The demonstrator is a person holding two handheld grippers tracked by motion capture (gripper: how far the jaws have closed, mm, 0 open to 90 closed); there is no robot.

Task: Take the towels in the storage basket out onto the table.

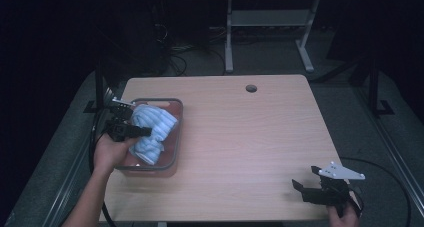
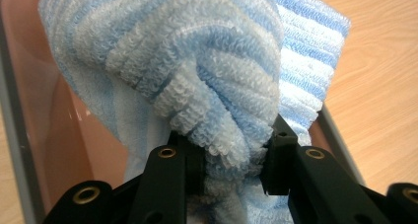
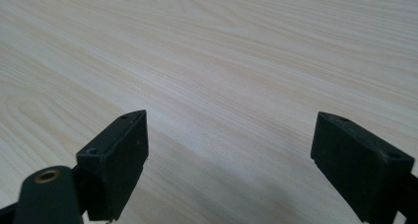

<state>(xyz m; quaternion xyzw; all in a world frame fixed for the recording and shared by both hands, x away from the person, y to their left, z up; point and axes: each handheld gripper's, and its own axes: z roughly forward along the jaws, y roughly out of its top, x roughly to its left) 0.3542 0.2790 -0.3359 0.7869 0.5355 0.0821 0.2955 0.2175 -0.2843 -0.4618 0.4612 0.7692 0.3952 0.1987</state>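
Surface [image 1: 240, 137]: light wood-grain top with rounded corners, centre of the high view. Round cable hole [image 1: 251, 88] near its far edge. Grain runs plain and unmarked under the right gripper view.

Room: dark. Grey floor [image 1: 345, 112] around the surface. White legs of another desk [image 1: 229, 37] at upper centre of the high view, with loose cables [image 1: 175, 57] on the floor to their left.

Bin [image 1: 172, 129]: rectangular, grey rim, pinkish translucent walls, sitting at the left side of the surface in the high view.

Towel [image 1: 152, 129]: terry cloth, pale blue and white stripes, looped pile clearly visible in the left gripper view. Bunched and folded over itself, in the bin and rising above its rim.

Left gripper [image 2: 231, 160]: at left centre of the high view, over the bin's near left side, held by the left hand [image 1: 111, 152]. Jaws closed on a gathered fold of the towel, cloth pinched between both pads and bulging above them.

Right gripper [image 3: 229, 150]: at lower right of the high view, near the surface's front edge, well apart from the bin. Jaws spread wide with bare wood between them, holding nothing. Grey three-cornered plate on top, cable trailing off to the right.
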